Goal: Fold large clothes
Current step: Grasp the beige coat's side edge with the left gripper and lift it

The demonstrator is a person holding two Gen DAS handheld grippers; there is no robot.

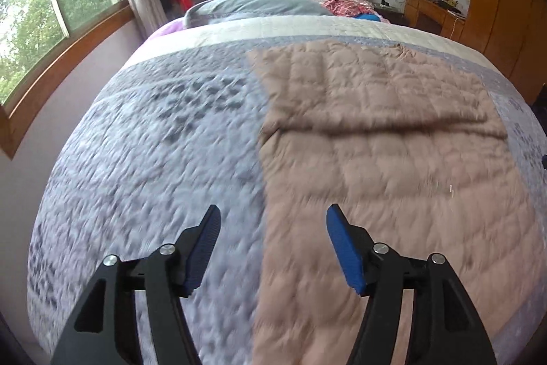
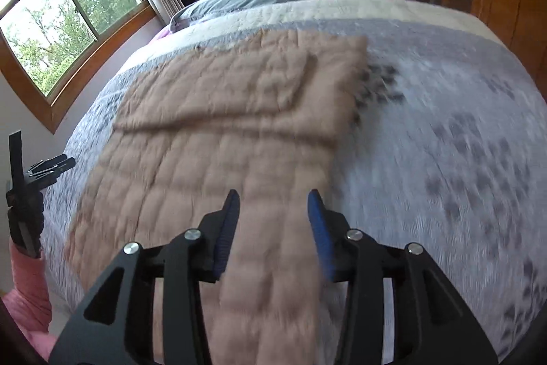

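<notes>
only the right wrist view shows a pink sleeve (image 2: 29,289); the tan quilted garment (image 1: 376,132) lies folded on the bed (image 1: 154,132), beyond left tool (image 1: 271,221) and right tool (image 2: 271,206), both apart, empty.

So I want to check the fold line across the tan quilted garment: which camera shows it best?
The left wrist view: the fold edge runs sharp and shadowed across the tan quilted garment. The right wrist view shows the same edge, but softer and more blurred.
</notes>
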